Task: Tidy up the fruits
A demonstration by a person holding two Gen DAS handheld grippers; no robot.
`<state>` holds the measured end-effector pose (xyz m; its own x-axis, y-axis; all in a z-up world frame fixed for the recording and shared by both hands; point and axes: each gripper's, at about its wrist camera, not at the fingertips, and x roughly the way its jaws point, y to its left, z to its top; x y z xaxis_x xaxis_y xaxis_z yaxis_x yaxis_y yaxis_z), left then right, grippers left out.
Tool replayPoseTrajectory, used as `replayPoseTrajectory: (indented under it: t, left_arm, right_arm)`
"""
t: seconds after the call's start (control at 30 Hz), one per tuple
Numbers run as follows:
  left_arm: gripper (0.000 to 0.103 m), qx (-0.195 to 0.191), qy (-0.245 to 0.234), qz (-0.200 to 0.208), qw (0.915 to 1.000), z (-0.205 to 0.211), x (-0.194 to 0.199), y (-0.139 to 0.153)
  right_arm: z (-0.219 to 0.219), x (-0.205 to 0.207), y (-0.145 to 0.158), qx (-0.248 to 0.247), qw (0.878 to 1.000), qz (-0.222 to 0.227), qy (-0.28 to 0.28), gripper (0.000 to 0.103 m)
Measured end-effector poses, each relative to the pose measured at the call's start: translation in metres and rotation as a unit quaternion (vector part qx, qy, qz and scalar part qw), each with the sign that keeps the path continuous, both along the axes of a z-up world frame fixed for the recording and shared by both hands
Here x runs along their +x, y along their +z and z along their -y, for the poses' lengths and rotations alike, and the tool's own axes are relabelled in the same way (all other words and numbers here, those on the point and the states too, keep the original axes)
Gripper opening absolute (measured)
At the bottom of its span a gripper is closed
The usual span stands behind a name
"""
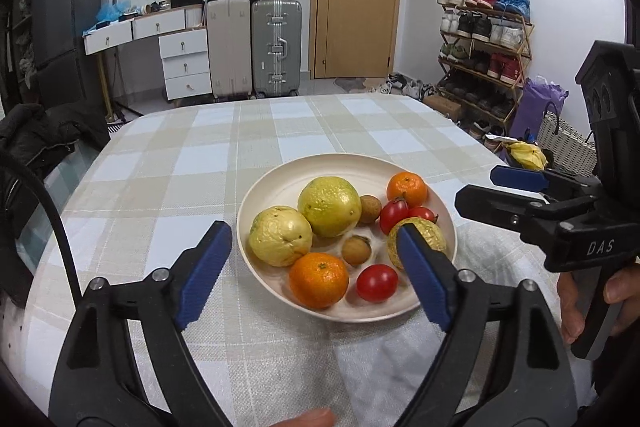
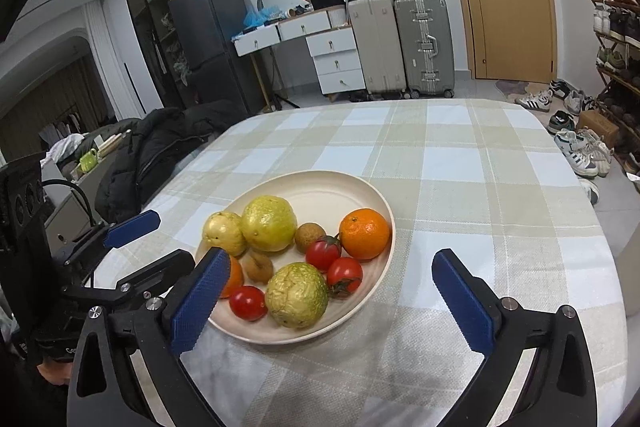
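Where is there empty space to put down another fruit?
The plate has a bare patch at its far side, behind the big yellow-green fruit and the orange. The checked tablecloth is bare beyond the plate and to its right. The plate's near half is crowded with tomatoes, small brown fruits and more, packed close.

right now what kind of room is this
Most likely a lived-in home room, part dining, part storage: a table in a checked cloth holds a plate of fruit, with stacked suitcases and a shoe rack behind.
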<state>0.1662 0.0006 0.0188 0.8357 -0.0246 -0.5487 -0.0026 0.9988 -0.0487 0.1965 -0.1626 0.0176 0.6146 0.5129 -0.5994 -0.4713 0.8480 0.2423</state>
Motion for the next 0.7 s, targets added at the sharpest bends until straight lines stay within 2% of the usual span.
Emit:
replayPoseTrajectory:
  t: [0.07,0.13,0.2,0.4,0.53,0.7]
  left_arm:
    - [0.090,0.003,0.001,0.006,1.0000,0.000,-0.007,0.002]
    - [0.099,0.006,0.002,0.011,0.9999,0.000,-0.014,0.004]
    - [0.102,0.007,0.005,0.019,0.9998,0.000,-0.021,0.005]
    - [0.102,0.000,0.011,0.023,0.9997,-0.004,-0.034,0.004]
    - [0.102,-0.009,0.015,0.033,0.9993,-0.008,-0.044,0.004]
    - [0.102,0.002,0.025,0.048,0.9985,-0.011,-0.053,0.005]
  right_arm:
    - [0.001,-0.006,0.002,0.004,1.000,0.006,0.002,0.103]
    - [0.001,-0.010,0.003,0.003,1.000,0.013,0.006,0.103]
    - [0.002,-0.015,0.003,0.003,1.000,0.019,0.005,0.103]
    - [0.004,-0.024,0.002,0.023,0.999,0.022,0.020,0.103]
    - [0.006,-0.036,0.002,0.028,0.998,0.052,0.016,0.103]
    - [0.007,-0.049,0.003,0.020,0.996,0.087,0.006,0.103]
